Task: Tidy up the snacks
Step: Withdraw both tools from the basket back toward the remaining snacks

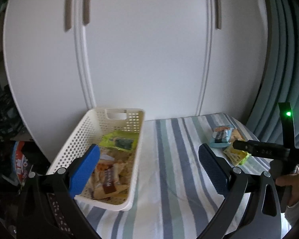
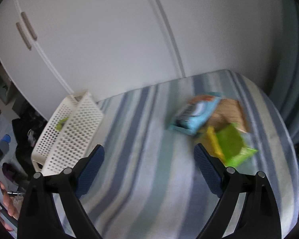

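Left wrist: white basket [image 1: 73, 141] holds snack packets [image 1: 109, 177]; both jaws released, empty.

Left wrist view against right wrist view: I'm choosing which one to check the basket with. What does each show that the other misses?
Only the left wrist view looks down into the basket, showing the wrappers piled inside, and it catches the right gripper from the side. Only the right wrist view shows the green packet face on, though blurred. Both show the basket, the striped cloth, the blue packet and the white cupboard.
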`<state>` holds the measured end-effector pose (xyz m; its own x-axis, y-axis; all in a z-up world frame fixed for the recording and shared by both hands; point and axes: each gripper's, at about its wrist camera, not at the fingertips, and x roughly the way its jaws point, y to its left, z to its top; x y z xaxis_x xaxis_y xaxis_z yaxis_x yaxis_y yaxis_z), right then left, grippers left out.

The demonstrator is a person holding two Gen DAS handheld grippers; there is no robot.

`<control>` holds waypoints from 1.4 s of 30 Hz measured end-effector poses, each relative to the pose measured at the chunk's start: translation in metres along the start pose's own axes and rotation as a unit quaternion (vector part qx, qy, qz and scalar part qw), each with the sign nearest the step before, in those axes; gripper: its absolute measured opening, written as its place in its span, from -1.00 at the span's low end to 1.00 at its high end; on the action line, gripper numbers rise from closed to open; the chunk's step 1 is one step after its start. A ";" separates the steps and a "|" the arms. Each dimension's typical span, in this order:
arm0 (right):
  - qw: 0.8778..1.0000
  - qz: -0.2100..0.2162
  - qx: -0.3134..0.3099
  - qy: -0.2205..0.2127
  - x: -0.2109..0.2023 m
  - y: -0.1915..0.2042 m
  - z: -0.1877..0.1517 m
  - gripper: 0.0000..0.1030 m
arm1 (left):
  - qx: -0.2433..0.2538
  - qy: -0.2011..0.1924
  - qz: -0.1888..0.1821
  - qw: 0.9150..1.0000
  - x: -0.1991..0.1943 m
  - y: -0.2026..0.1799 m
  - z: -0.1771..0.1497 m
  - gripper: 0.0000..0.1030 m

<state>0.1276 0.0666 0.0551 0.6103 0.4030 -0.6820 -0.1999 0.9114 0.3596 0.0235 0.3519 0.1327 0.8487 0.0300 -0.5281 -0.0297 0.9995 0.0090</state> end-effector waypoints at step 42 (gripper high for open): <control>0.988 0.014 -0.102 0.113 0.072 -0.012 -0.014 0.28 | 0.007 0.051 -0.019 0.998 0.050 -0.017 -0.007 0.95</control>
<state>0.1635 0.0862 -0.0071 0.4199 0.4153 -0.8069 -0.3781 0.8884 0.2605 0.0623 0.3361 0.1003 0.7906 -0.0081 -0.6122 0.0093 1.0000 -0.0014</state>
